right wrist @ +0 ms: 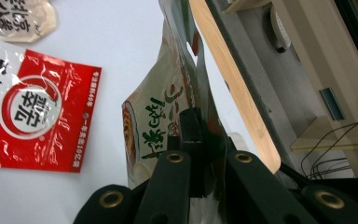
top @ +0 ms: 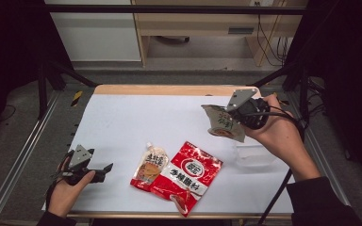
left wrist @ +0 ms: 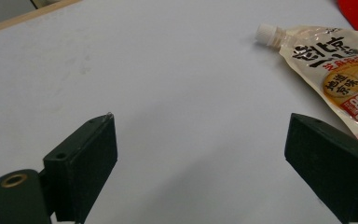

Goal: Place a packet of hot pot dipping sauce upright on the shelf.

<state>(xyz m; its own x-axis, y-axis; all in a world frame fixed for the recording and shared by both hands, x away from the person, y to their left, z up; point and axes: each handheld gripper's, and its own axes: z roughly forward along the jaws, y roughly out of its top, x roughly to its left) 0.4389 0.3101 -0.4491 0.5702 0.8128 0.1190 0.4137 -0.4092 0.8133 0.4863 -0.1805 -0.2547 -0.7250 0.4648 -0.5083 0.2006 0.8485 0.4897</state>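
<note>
Jaws of the right gripper are clenched on a beige crinkled foil pouch with green writing, lifted above the white desk at about two o'clock. Just below it, at four o'clock, lies a clear plastic container. Jaws of the left gripper stand released and empty, resting low at eight o'clock. A cream spouted sauce pouch and a red glossy sachet lie touching at six o'clock. I judge the step is carrying the pouch; next it needs lowering into the container, then a release.
</note>
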